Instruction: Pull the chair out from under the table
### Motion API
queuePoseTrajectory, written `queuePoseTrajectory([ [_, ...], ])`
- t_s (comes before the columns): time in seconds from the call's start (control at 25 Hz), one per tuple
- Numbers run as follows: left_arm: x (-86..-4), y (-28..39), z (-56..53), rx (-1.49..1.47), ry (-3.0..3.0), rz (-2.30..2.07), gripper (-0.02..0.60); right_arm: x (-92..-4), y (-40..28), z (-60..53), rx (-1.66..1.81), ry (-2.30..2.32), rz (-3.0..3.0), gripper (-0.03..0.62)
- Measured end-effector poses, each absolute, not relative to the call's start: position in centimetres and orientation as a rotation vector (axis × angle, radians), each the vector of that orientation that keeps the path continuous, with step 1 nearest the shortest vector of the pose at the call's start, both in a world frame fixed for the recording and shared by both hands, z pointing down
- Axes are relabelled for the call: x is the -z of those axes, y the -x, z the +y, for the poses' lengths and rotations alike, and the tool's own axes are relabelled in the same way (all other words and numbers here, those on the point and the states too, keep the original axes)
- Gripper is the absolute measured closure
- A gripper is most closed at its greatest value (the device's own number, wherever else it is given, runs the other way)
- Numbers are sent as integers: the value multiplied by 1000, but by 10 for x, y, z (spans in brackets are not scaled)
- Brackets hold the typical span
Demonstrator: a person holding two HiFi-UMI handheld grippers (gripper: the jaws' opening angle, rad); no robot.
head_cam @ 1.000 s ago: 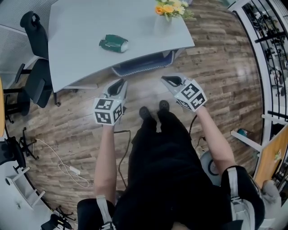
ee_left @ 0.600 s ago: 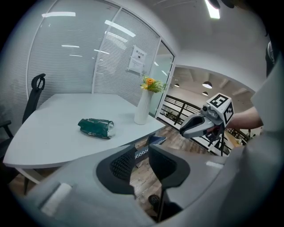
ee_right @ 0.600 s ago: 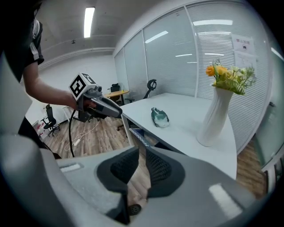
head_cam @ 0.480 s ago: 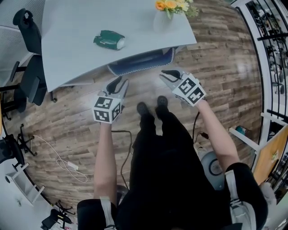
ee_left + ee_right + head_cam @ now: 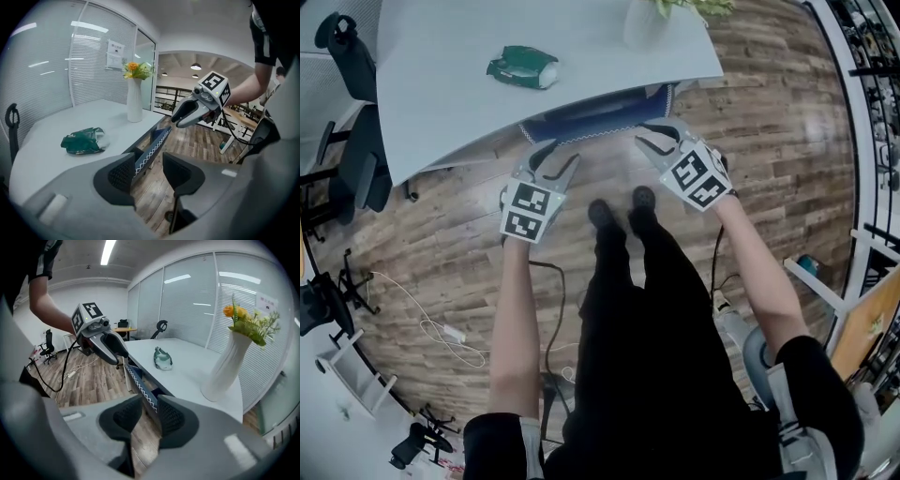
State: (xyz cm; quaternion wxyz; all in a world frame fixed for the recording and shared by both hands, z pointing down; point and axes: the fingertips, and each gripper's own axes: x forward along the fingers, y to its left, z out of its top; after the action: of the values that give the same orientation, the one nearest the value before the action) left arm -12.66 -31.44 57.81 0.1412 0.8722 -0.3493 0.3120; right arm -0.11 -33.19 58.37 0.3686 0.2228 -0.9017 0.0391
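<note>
Currently the chair [image 5: 595,120] is tucked under the near edge of the worktop [image 5: 469,94], backrest rail lying along it. Fingers of left gripper [image 5: 558,159] and right gripper [image 5: 658,137] have just been opened wide; rail is straddled near each end, not yet clamped.

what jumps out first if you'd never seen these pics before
Two grey grippers with black-and-white marker cubes, the left gripper and right gripper, reach at the dark blue chair back with white zigzag stitching tucked under the pale grey table. Their jaws have just been opening, and the chair back's edge shows in each gap, ungripped. A crumpled green bag lies on the tabletop.
</note>
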Motion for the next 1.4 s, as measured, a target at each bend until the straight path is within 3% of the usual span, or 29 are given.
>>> queuePoseTrajectory([
  [0.32,-613,124,-321,-1131,-2541,-937,385,-603,5,-339,160,-491,-2220,467],
  [1.4,-639,120,-331,-1159,-2596,-1090,416,-639,2,-346,180,-419,-2249,465],
])
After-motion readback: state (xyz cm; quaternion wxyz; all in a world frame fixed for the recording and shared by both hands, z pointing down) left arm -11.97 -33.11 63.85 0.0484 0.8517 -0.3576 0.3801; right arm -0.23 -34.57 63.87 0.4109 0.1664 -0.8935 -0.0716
